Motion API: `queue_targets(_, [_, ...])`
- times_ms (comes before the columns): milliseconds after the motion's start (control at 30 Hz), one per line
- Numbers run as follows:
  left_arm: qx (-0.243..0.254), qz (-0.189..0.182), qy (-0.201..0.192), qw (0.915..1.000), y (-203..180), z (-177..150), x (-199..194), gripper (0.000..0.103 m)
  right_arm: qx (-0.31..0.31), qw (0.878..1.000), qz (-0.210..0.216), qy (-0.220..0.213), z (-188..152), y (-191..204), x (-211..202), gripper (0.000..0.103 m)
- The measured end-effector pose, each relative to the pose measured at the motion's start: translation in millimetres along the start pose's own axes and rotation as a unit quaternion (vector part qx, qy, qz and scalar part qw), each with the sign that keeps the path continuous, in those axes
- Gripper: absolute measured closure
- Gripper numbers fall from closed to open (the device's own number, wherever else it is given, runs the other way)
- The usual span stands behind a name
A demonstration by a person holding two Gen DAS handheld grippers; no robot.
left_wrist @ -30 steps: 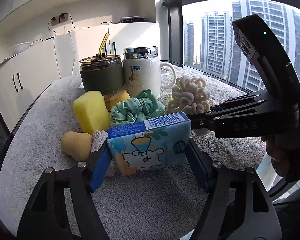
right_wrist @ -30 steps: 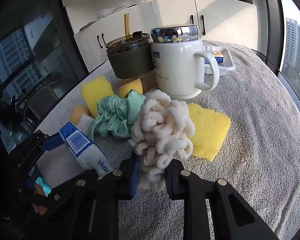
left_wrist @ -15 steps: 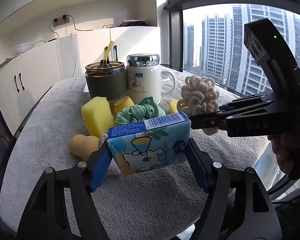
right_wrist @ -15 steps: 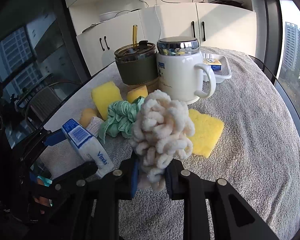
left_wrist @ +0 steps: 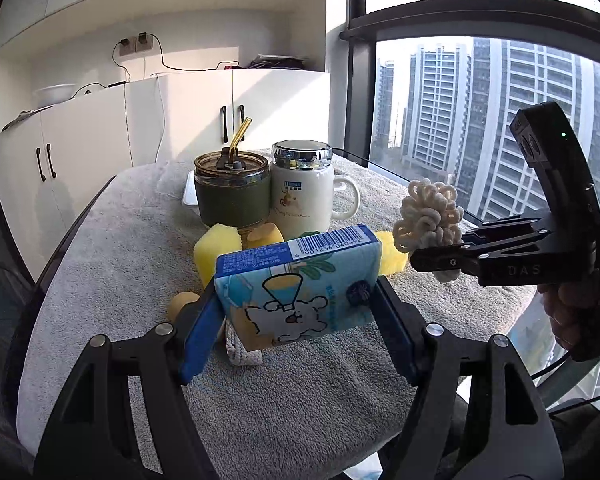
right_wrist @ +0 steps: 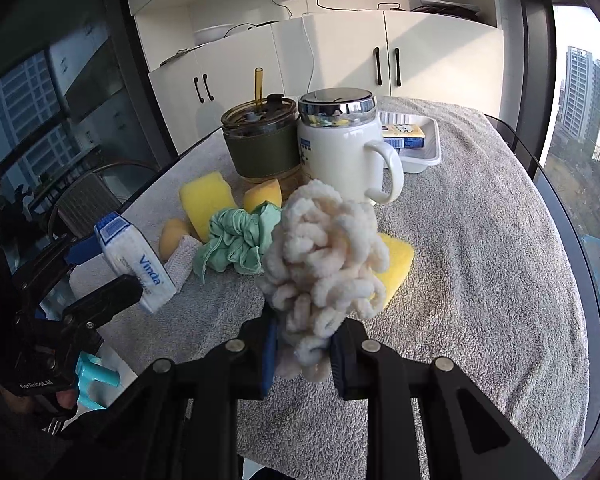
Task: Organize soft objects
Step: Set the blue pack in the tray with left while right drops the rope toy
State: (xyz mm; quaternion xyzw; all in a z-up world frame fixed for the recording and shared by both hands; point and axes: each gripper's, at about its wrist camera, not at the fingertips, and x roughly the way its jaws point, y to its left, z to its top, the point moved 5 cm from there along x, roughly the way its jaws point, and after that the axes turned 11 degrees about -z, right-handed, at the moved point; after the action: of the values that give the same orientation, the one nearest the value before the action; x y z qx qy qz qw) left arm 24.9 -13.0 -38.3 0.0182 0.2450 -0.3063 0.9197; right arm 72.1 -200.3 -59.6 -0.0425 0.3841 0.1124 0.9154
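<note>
Left gripper: closed on a blue tissue pack, gripped at its two short ends and held above the tabletop; barcode face up, balloon-and-bear print toward the camera. In the right wrist view the same pack shows the "Vinda" lettering and sits at far left, clear of the towel-covered surface.

Right gripper: closed narrowly on the lower end of a cream looped-yarn scrunchie, which stands up above the fingers, off the tabletop. In the left wrist view the scrunchie hangs at the right, well apart from the tissue pack.

On the tabletop, clustered in front of the cups:
- green scrunchie, just left of the cream one in the right wrist view;
- upright yellow sponge;
- small yellow wedge sponge against the tumbler base;
- flat yellow sponge, partly hidden behind the cream scrunchie;
- tan heart-shaped piece touching a white knitted pad.

Behind: olive-sleeved glass tumbler with straw, beside a white lidded mug. A white tray holding a second small pack stands behind the mug.
</note>
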Motion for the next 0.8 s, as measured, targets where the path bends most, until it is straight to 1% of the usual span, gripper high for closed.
queue_targets(200, [-0.026, 0.01, -0.001, 0.9996, 19, 10, -10, 0.033, 0.009, 1.0, -0.018, -0.005, 7, -17, -10, 0.079])
queue_targets(433, [-0.037, 0.048, -0.004, 0.9982, 64, 33, -22, 0.033, 0.011, 0.999, -0.051, -0.014, 26, -43, -19, 0.079])
queue_targets(567, [-0.025, 0.065, -0.008, 0.9975, 88, 55, -25, 0.033, -0.002, 0.997, -0.075, -0.025, 48, -59, -23, 0.079])
queue_targets(800, [-0.012, 0.077, -0.022, 0.9968, 122, 98, -21, 0.033, -0.029, 0.993, -0.102, -0.052, 96, -82, -27, 0.079])
